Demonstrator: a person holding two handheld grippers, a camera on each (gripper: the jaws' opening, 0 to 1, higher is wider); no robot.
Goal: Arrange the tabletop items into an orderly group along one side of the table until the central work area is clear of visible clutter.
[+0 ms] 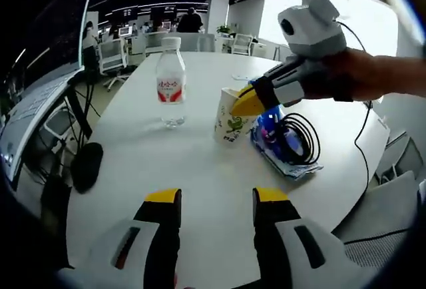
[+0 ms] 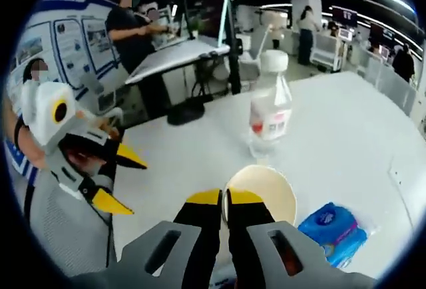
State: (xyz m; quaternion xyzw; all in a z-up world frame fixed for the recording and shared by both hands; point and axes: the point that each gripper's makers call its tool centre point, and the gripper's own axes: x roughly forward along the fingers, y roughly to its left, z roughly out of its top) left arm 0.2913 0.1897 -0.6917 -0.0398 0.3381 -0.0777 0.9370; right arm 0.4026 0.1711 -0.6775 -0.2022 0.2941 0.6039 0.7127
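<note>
The rim of the paper cup is pinched by the right gripper on the white table, beside the water bottle (upright) and a blue packet. The left gripper is held open above the table, gripping nothing.

Right claw pinching paper cup rim; bottle beyond; left claw spread.

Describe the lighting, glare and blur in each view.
Left gripper view: bright windows wash out the upper right; ceiling strip lights curve from fisheye distortion; the clear plastic water bottle is sharp. Right gripper view: softer overall, the bottle and blue wipes packet slightly blurred, and the white table evenly lit.
</note>
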